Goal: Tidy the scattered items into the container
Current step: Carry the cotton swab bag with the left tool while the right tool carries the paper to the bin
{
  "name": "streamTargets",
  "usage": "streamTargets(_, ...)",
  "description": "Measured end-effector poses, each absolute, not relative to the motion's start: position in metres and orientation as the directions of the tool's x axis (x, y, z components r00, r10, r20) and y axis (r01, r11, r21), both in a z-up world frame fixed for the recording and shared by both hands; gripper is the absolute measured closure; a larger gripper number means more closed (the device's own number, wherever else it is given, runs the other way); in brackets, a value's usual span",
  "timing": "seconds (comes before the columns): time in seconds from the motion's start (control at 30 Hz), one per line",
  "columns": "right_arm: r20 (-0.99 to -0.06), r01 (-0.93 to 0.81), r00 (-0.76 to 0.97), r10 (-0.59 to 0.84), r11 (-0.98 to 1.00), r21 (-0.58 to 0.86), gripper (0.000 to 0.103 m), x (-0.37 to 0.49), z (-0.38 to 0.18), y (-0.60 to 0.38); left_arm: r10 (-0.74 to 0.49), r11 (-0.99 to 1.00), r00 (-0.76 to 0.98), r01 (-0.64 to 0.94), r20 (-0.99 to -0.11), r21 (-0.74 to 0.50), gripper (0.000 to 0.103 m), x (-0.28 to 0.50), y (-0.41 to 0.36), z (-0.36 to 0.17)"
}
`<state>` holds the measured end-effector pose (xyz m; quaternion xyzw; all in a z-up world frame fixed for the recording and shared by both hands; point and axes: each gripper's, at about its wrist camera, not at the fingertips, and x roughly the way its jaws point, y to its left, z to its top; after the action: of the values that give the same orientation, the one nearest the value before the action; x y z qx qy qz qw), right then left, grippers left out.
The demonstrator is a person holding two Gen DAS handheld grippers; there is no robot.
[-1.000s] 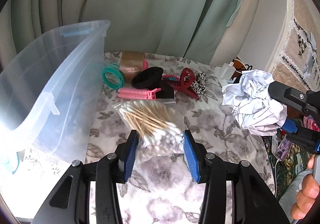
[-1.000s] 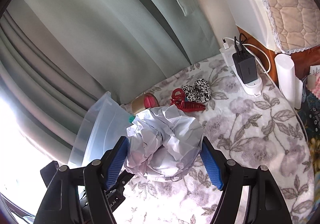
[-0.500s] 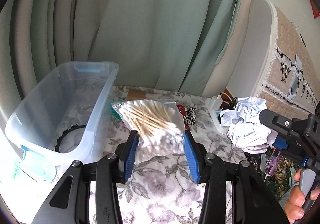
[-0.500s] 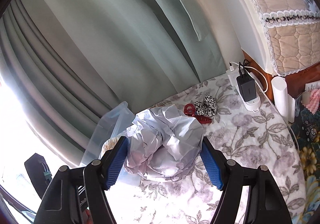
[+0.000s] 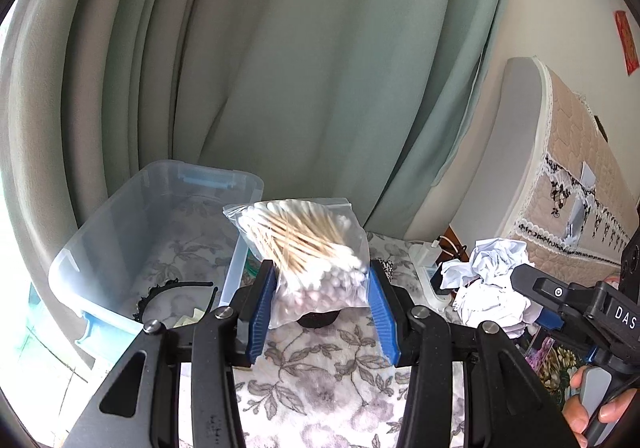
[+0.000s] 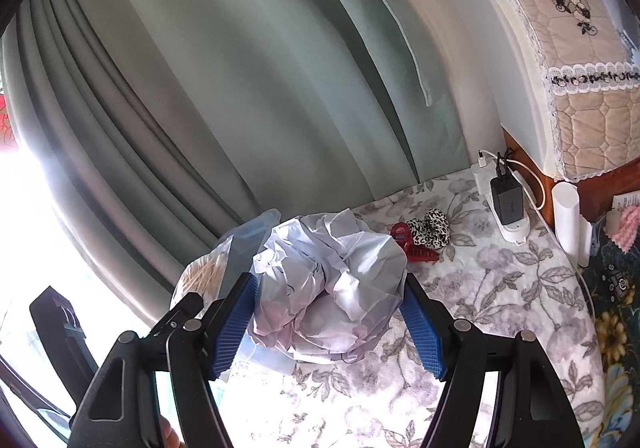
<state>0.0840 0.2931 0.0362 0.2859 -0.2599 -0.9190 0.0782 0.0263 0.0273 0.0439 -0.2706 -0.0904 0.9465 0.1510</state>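
Swabs in a clear bag sit clamped between the pads of the left tool, raised above the floral desk. Right tool is clamped on a paper wad. Beyond, at left, the bin holds a headband.

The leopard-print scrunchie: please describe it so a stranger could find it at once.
Start at the floral cloth below the green curtain. Near its far edge, left of the white power strip, lies the scrunchie. A red hair claw touches it, but only the scrunchie is soft fabric with black-and-white spots.
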Motion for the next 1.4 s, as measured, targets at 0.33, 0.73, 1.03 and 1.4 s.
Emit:
streamTargets(0.33,-0.495,0.042,-0.81,-0.314,-0.873,0.485,0.029,0.075,0.039,0.268,0.288,-0.944,-0.839,-0.168,-0.461,-0.282,0.057,0.021,-0.007,0.047)
streamTargets(0.73,-0.546,0.063,-0.767,-0.337,-0.887,0.458,0.029,0.054,0.025,0.242,0.234,-0.939,-0.845,-0.068,-0.481,-0.337,0.056,0.003,-0.051,0.027)
streamTargets(1.03,-0.574,0.135,-0.725,-0.38,-0.896,0.422,0.029,0.026,0.023,0.197,0.197,-0.925,-0.845,0.009,-0.497,-0.38,0.057,-0.009,-0.088,0.008)
streamTargets(1.4,-0.564,0.306,-0.669,-0.485,-0.87,0.386,0.029,-0.004,0.018,0.117,0.181,-0.916,-0.846,0.04,-0.501,-0.399,0.056,-0.026,-0.117,-0.016)
